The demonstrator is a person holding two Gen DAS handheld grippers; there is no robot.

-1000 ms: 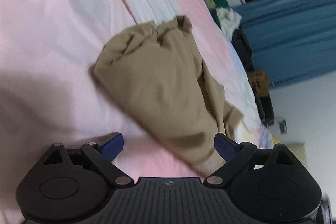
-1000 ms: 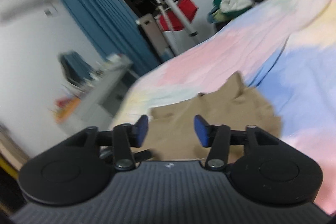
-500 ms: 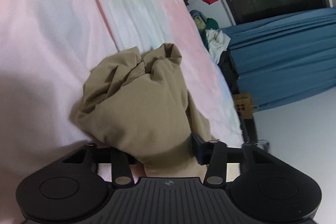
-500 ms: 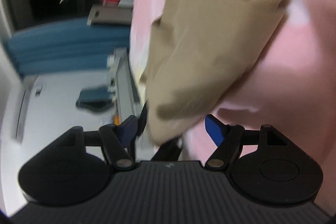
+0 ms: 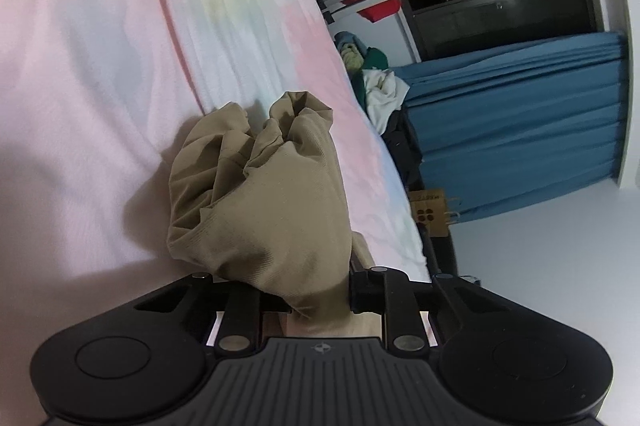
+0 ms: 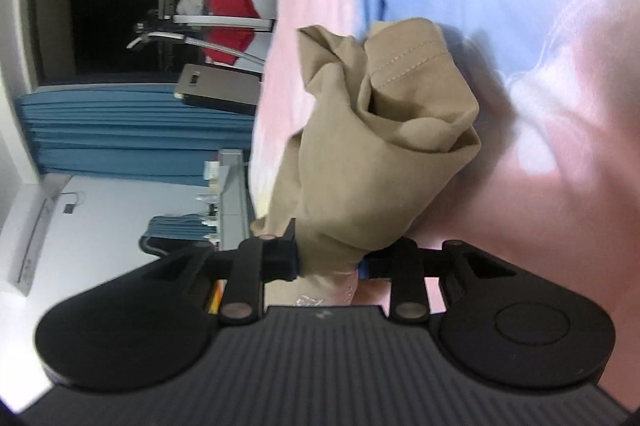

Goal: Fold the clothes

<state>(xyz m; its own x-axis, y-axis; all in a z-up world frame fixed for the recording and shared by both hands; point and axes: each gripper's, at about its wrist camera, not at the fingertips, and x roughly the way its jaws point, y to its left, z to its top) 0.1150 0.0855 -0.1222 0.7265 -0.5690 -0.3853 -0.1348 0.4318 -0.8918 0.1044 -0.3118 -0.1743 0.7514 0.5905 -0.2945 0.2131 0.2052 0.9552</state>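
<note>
My left claw (image 5: 308, 290) and right claw (image 6: 332, 262), open a second ago, now pinch the tan garment (image 5: 264, 202); it hangs bunched over the bedspread (image 5: 100, 66). I judge it unfolded.

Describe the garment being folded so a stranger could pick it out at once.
Start at the bed with the pastel pink, blue and yellow bedspread. On it is one bunched tan garment, pinched by the left gripper and the right gripper. Unlike the piled clothes off the bed's far end, it is plain tan with a stitched hem.
</note>
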